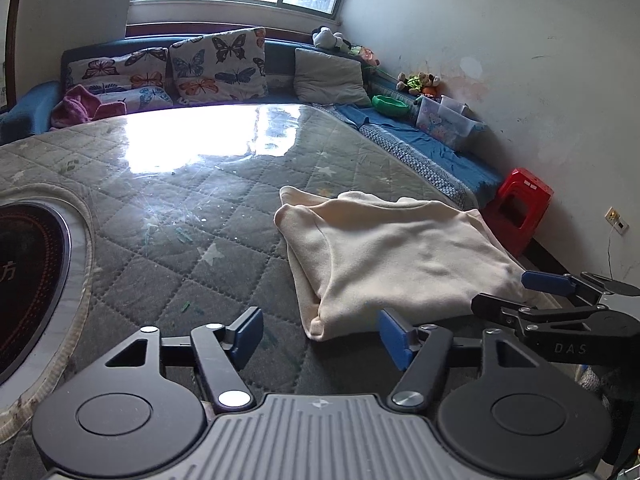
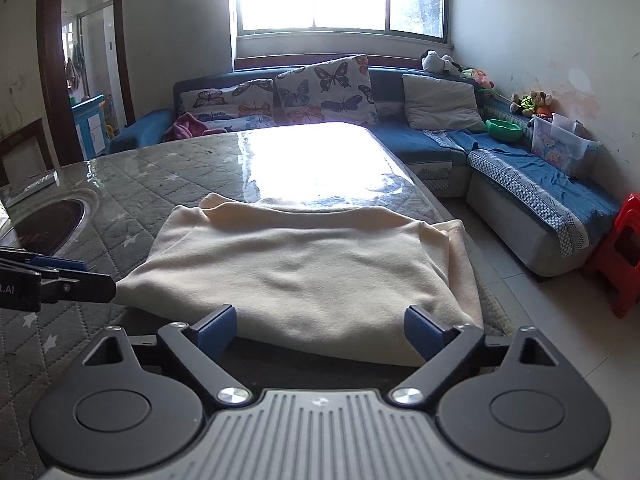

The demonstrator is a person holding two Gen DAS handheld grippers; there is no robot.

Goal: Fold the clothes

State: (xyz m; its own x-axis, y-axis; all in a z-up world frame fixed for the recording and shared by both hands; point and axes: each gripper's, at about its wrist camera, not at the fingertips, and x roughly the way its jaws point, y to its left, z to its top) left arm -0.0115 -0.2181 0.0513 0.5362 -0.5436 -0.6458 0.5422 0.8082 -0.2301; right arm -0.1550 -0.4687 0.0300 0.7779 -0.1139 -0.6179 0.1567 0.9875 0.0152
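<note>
A cream garment (image 1: 400,256) lies folded into a rough rectangle on the quilted grey table top (image 1: 180,208). It also shows in the right wrist view (image 2: 304,268). My left gripper (image 1: 320,336) is open and empty, its blue pads just short of the garment's near left corner. My right gripper (image 2: 320,330) is open and empty, its jaws standing either side of the garment's near edge. The right gripper also shows in the left wrist view (image 1: 532,292) at the garment's right corner. The left gripper shows in the right wrist view (image 2: 72,272) at the garment's left edge.
A round dark induction plate (image 1: 28,280) is set into the table at the left. A blue corner sofa (image 2: 520,184) with butterfly cushions (image 1: 216,66), toys and a plastic box (image 1: 444,120) runs behind and to the right. A red stool (image 1: 516,208) stands on the floor.
</note>
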